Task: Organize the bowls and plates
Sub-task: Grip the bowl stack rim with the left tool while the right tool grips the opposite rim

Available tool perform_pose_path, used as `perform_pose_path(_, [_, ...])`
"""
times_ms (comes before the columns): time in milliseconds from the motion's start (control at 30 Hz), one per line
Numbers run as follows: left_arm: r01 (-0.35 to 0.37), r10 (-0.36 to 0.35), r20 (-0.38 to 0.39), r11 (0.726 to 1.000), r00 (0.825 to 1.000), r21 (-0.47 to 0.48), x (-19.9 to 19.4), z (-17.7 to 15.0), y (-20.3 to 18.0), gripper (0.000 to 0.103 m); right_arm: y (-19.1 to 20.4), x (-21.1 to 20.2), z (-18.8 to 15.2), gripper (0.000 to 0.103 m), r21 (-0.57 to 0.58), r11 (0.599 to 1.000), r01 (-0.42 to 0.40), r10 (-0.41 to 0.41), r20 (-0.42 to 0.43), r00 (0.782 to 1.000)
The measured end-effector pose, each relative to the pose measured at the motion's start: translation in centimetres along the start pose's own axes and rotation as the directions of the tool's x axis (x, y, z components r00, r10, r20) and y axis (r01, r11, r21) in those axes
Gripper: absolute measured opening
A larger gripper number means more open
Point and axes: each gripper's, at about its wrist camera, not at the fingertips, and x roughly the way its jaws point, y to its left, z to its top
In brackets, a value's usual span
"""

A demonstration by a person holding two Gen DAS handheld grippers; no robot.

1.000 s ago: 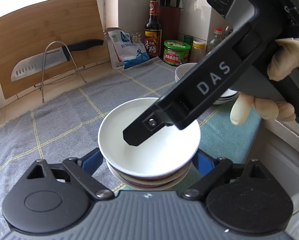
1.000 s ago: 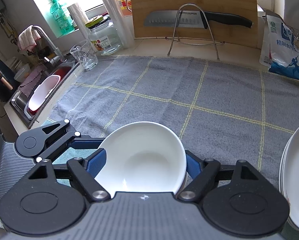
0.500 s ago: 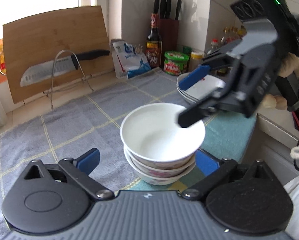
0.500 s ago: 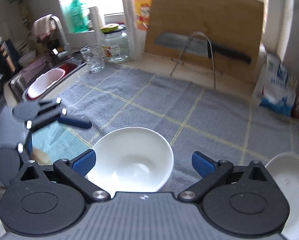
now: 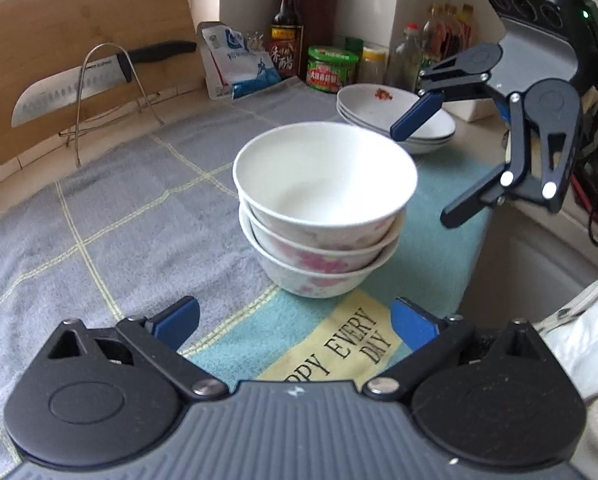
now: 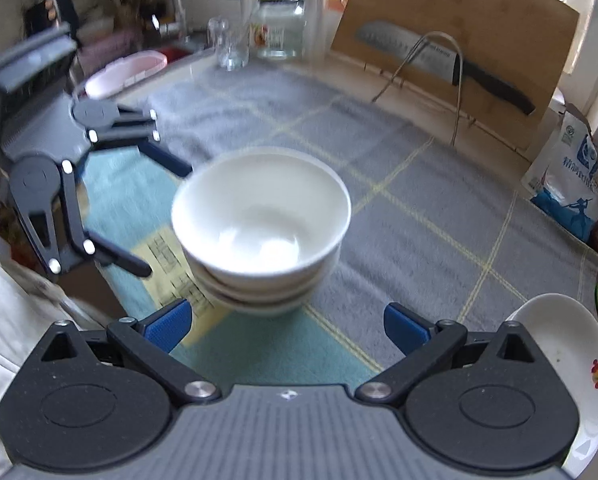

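With both the left gripper (image 5: 295, 320) and right gripper (image 6: 285, 326) jaws wide and empty, back away level so the stacked bowls (image 5: 323, 208) stay centred on the bench.

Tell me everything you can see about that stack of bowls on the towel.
The stack of bowls is three deep, nested upright. The top one looks plain glossy white and empty; the two beneath show pink flower patterns outside. They look ceramic. The stack stands on the towel, at the edge of its teal printed end, in front of the stacked plates. Neither gripper touches it.
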Motion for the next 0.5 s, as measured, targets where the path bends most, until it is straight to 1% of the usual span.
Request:
perform_pose_path(67, [-0.019, 0.019, -0.014, 1.000, 1.000, 0.020, 0.7, 0.1, -0.1, 0.101, 0.4, 1.4, -0.3, 0.103, -0.025, 0.999, 0.030, -0.030, -0.024, 0.999])
perform_pose_path(100, [-0.023, 0.023, -0.019, 0.999, 1.000, 0.029, 1.1, 0.1, -0.1, 0.101, 0.4, 2.0, -0.3, 0.103, -0.036, 0.999, 0.026, -0.027, -0.034, 0.999])
perform_pose_path(167, [-0.019, 0.020, -0.034, 0.999, 0.999, 0.044, 1.9, 0.3, 0.2, 0.101, 0.5, 3.3, -0.3, 0.103, -0.053, 0.999, 0.011, -0.013, -0.049, 0.999])
perform_pose_path(267, [0.000, 0.004, -0.049, 0.996, 0.999, 0.089, 3.0, 0.6, 0.5, 0.101, 0.7, 4.5, 0.0, 0.103, -0.083, 0.996, -0.028, 0.024, -0.050, 0.998])
perform_pose_path(400, [0.020, -0.008, -0.072, 0.986, 0.997, 0.168, 4.3, 1.0, 0.7, 0.100, 1.1, 5.5, 0.5, 0.103, -0.147, 0.988, -0.049, 0.042, -0.051, 0.998])
perform_pose_path(500, [0.052, -0.035, -0.082, 0.974, 0.996, 0.220, 4.7, 1.5, 0.8, 0.100, 0.9, 5.6, 0.8, 0.103, -0.174, 0.982, -0.077, 0.070, -0.050, 0.996])
